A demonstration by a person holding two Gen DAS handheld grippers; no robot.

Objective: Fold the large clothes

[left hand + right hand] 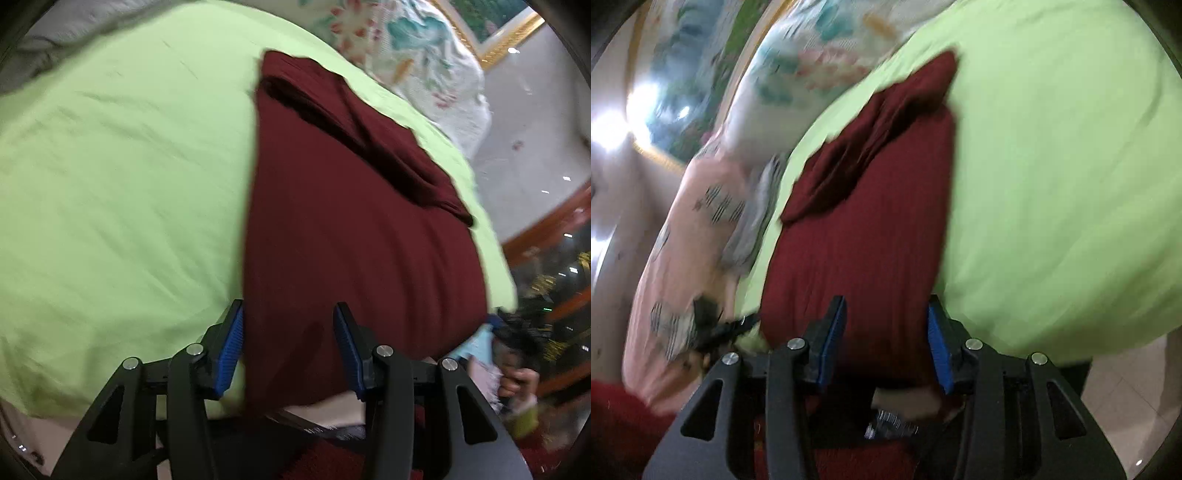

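While one light-green sheet [110, 184] covers the bed, one maroon garment [351, 240] lies on it, apparently folded lengthwise. Both the left gripper [288, 347] and right gripper [886, 339] stand apart, holding nothing; next, each probably regrips the near hem.

Folded garment [332, 229] flat on the bedsheet [122, 192], patterned quilt [417, 48] behind it.
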